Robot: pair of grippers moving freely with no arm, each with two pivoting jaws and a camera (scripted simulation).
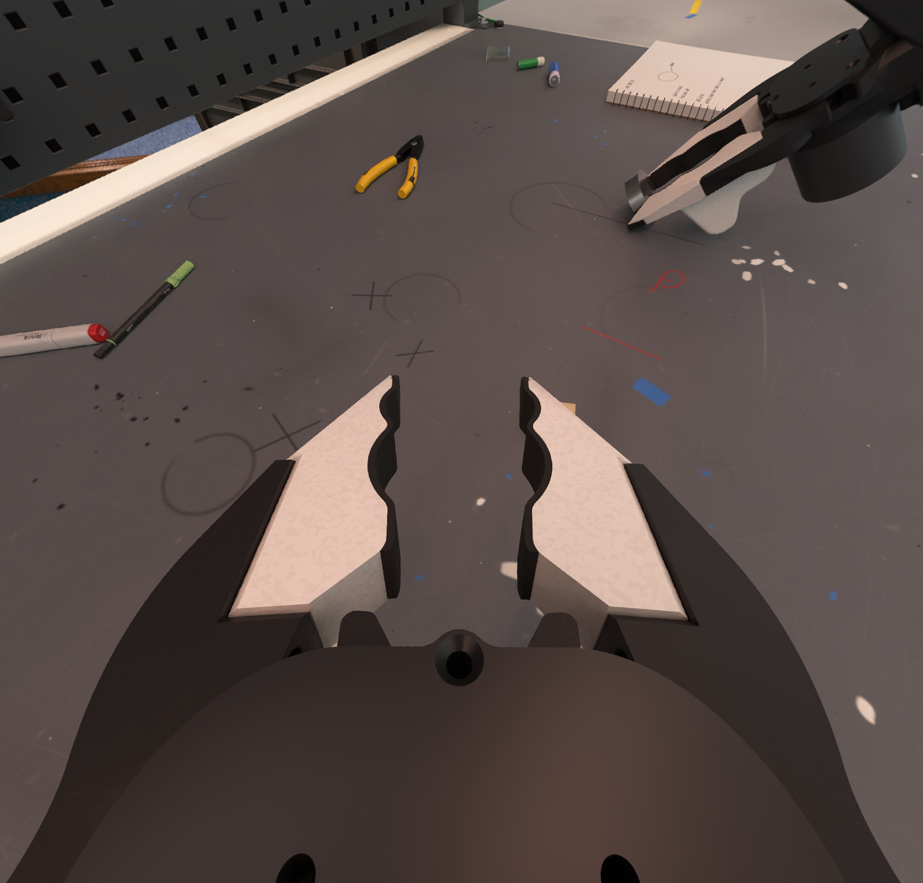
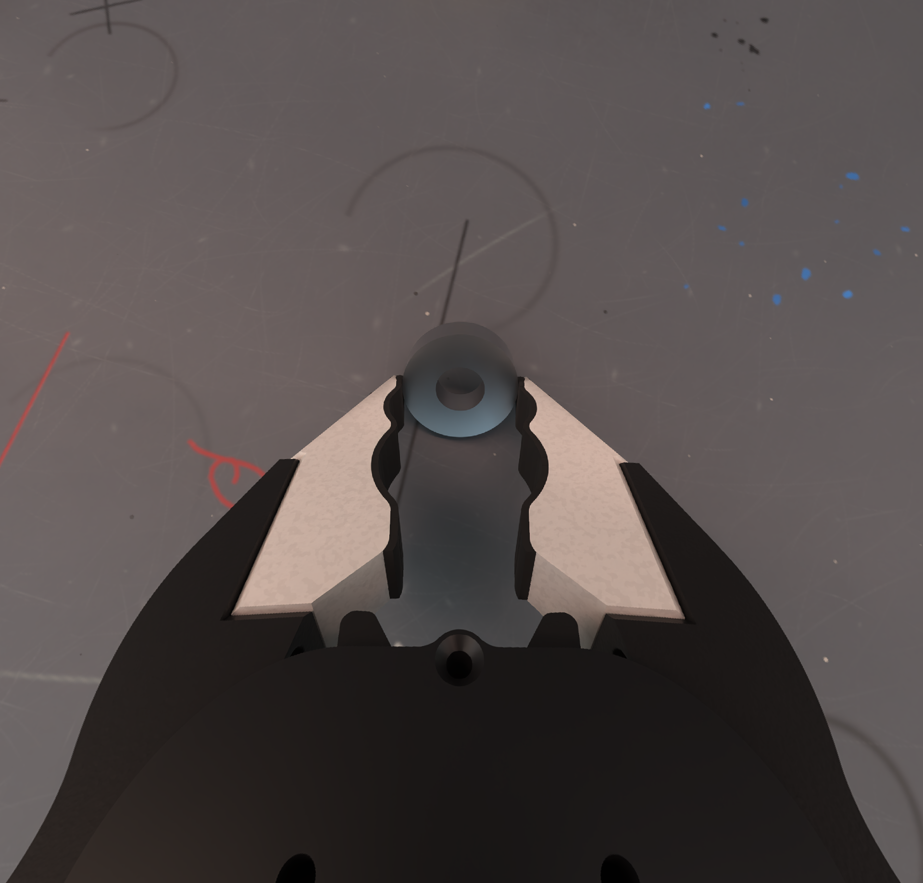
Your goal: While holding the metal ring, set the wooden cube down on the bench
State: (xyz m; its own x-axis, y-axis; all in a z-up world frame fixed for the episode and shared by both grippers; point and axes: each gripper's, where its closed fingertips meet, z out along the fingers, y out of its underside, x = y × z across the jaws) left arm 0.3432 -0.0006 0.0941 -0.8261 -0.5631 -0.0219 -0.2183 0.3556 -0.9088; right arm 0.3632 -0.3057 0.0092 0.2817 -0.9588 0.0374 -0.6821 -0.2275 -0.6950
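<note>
My left gripper is open and holds nothing, low over the grey bench. A small tan corner of the wooden cube shows just beyond my left gripper's right finger; the rest is hidden, and I cannot tell whether it touches the finger. My right gripper is shut on the metal ring, gripped at the fingertips just above the bench. In the left wrist view the right gripper sits at the far right with the ring in its tips.
Yellow-handled pliers lie mid-bench. A red-capped marker and a green-tipped pen lie at the left. A spiral notebook and two small markers lie at the back. A dark pegboard stands behind.
</note>
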